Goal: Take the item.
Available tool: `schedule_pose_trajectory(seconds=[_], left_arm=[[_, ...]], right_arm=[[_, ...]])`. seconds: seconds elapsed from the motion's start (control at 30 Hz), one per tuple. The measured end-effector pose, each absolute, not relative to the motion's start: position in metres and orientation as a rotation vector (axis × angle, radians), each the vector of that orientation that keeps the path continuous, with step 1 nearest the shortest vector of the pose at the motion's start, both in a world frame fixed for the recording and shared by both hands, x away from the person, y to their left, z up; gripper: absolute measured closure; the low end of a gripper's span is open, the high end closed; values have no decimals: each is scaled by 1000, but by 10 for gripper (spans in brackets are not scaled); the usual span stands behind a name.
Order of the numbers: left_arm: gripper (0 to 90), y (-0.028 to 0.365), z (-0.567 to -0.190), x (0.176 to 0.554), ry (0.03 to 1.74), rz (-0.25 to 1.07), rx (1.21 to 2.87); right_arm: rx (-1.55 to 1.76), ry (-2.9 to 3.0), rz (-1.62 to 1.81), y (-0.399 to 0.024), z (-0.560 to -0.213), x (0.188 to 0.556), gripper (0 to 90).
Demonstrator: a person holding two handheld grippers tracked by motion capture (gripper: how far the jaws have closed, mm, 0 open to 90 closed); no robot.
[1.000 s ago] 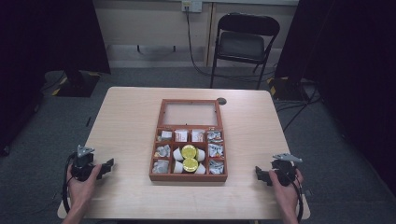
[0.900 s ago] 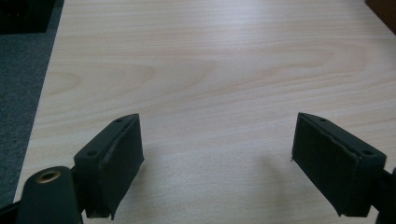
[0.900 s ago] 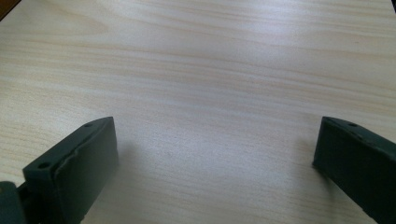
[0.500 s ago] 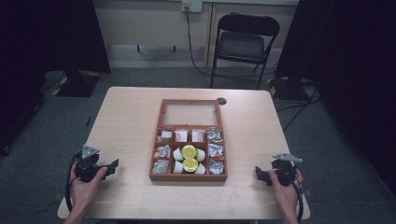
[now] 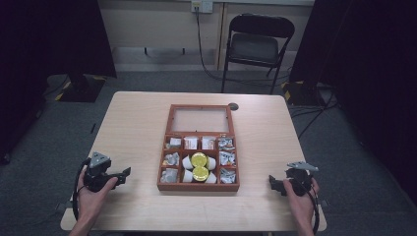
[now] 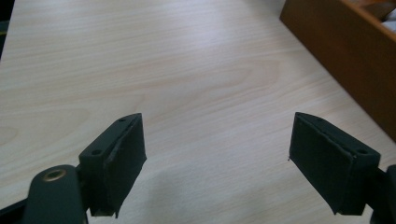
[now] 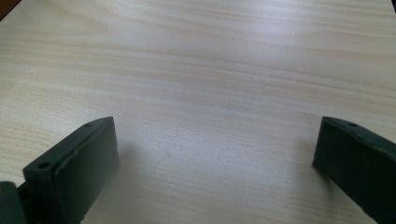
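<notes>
A wooden compartment box (image 5: 198,187) lies at the table's middle, its glass lid (image 5: 199,119) folded open at the back. Its cells hold small wrapped packets (image 5: 172,159), white cups (image 5: 187,162) and two gold-topped capsules (image 5: 199,159). My left gripper (image 5: 124,173) rests near the front left of the table, open, jaws pointing toward the box, nothing between them. In the left gripper view the left gripper (image 6: 215,172) stands over bare wood, with the box's side (image 6: 343,56) at the upper right. My right gripper (image 5: 273,183) sits at the front right, open and empty; the right gripper (image 7: 215,168) faces bare tabletop.
The light wooden table (image 5: 133,128) has a small round grommet (image 5: 232,106) behind the box. A black folding chair (image 5: 258,46) stands beyond the far edge, with cables on the floor. Dark curtains flank both sides.
My left gripper has shifted slightly right, toward the box. The right gripper has stayed about where it was.
</notes>
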State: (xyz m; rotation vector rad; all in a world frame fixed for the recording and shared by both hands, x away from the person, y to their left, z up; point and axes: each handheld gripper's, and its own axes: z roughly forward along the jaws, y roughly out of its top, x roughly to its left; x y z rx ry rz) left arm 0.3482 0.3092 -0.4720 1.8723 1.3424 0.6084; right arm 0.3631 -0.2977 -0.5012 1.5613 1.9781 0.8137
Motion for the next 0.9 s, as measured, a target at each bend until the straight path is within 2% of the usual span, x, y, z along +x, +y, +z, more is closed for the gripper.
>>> schedule_pose_trajectory(seconds=[0.33,0.9], left_arm=[[204,304,-460,350,1314,566,1825],[208,289,-442,344,1210,489,1846]], right_arm=[[1562,1978,813,-298,-501,363,0],[1562,1978,814,-298,-501,363,0]])
